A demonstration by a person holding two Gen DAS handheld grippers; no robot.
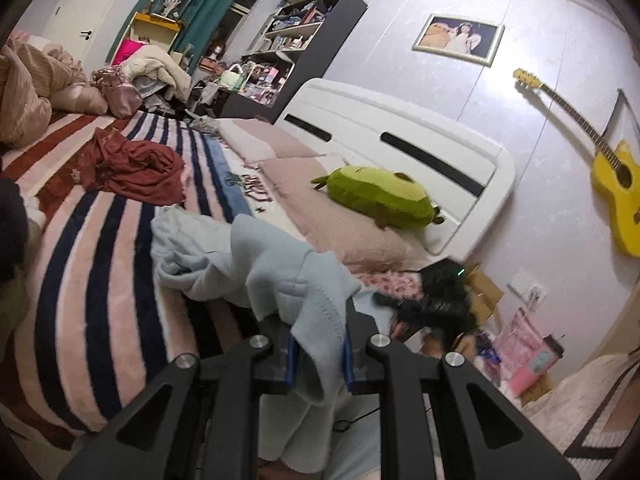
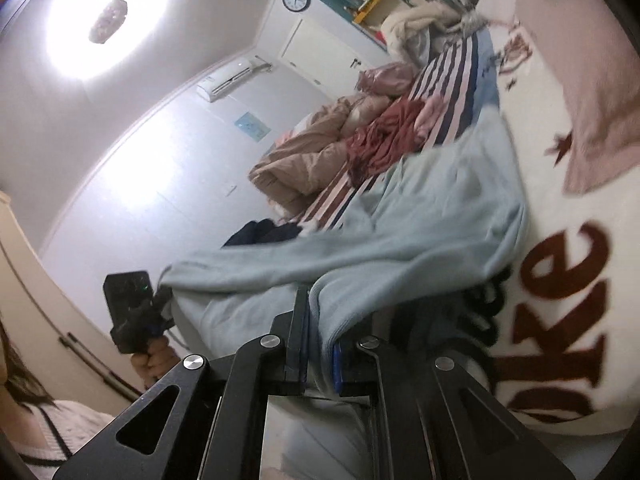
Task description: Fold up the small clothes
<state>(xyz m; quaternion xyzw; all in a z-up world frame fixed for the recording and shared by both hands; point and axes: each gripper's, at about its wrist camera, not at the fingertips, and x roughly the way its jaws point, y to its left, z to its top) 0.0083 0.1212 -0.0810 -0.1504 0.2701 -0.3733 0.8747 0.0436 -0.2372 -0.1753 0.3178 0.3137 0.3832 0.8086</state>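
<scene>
A light blue garment (image 1: 276,276) is held up over the striped bed blanket (image 1: 92,248). My left gripper (image 1: 320,344) is shut on one edge of it; cloth drapes over and between its fingers. In the right wrist view the same garment (image 2: 420,220) stretches across the bed. My right gripper (image 2: 320,344) is shut on another edge of it. The left gripper (image 2: 132,312) shows there at the garment's far end, held in a hand. A crumpled dark red garment (image 1: 136,172) lies further up the bed; it also shows in the right wrist view (image 2: 384,136).
A green plush toy (image 1: 380,196) lies on pink pillows by the white headboard (image 1: 400,140). Beige bedding (image 1: 28,80) is piled at the bed's far end. A yellow guitar (image 1: 616,192) leans on the wall. Clutter (image 1: 520,348) sits on the floor beside the bed.
</scene>
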